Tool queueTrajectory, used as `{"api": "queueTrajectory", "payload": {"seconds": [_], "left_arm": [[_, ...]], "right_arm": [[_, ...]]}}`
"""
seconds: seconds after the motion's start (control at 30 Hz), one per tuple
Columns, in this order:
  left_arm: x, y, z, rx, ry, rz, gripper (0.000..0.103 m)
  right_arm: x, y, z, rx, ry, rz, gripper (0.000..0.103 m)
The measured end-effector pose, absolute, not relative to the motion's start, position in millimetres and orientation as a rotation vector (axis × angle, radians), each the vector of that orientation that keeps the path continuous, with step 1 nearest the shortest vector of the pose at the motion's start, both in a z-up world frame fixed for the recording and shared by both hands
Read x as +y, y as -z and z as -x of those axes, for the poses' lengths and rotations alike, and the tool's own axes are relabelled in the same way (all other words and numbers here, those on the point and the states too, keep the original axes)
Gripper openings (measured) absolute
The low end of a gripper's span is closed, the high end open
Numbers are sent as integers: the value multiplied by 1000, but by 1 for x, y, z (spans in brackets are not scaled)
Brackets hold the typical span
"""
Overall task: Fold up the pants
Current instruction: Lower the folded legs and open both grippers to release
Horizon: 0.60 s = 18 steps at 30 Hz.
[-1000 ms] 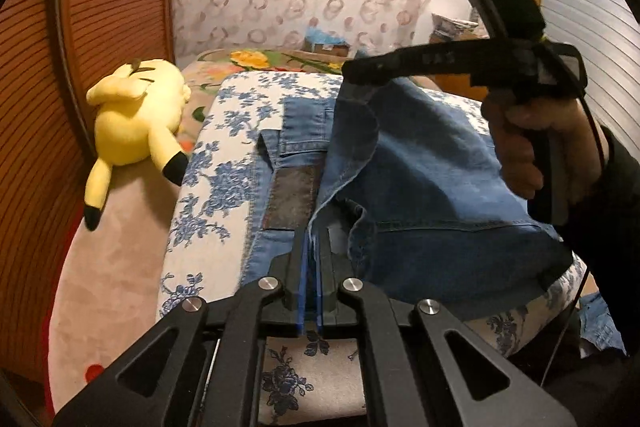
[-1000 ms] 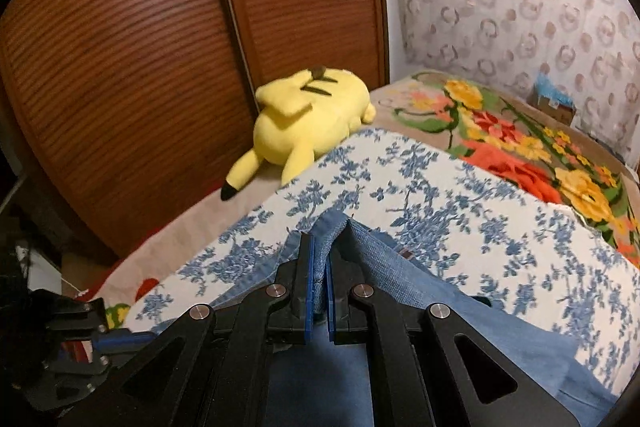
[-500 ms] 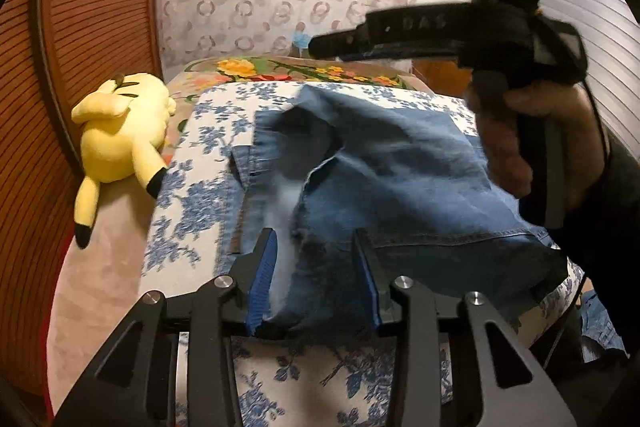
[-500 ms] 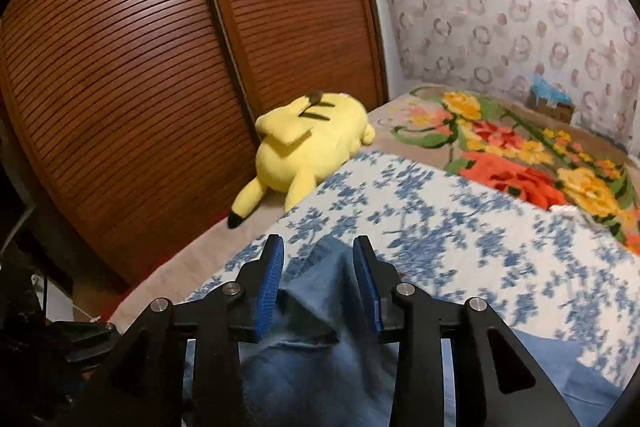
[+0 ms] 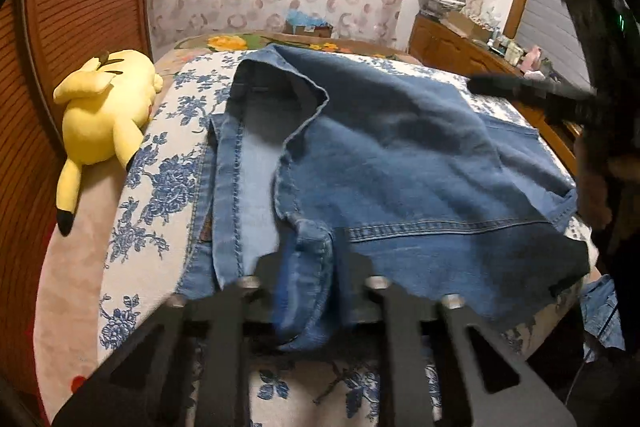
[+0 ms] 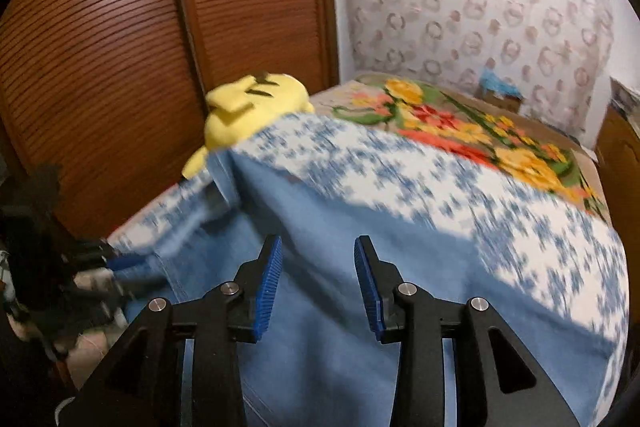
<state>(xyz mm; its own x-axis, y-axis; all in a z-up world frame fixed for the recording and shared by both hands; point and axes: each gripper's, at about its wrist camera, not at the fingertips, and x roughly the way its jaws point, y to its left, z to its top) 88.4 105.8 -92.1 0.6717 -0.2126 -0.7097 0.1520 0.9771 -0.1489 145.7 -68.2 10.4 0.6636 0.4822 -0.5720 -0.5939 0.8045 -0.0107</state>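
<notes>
Both grippers hang with jaws spread over the jeans (image 5: 400,167): left gripper (image 5: 308,267) near the hem, right gripper (image 6: 318,283) gripping nothing.

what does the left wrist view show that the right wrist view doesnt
Only the left wrist view shows the wooden dresser with clutter on top and the whole folded shape of the jeans, with the right gripper hovering over them. Only the right wrist view shows the right gripper's open jaws and blue pads. Both share the jeans, yellow plush toy and flowered bedspread.
</notes>
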Motion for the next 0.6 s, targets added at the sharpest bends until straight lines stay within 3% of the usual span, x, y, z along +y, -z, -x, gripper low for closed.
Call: {"api": "queueTrajectory", "payload": {"seconds": [0.3,0.6], "left_arm": [[124,46,-42,663,197,119,10],[137,78,-49,764,126,122,14]], "right_arm": [[-115,-1,-118,627,-575,108,39],[-125,7,-90,652,-594,128,39]]}}
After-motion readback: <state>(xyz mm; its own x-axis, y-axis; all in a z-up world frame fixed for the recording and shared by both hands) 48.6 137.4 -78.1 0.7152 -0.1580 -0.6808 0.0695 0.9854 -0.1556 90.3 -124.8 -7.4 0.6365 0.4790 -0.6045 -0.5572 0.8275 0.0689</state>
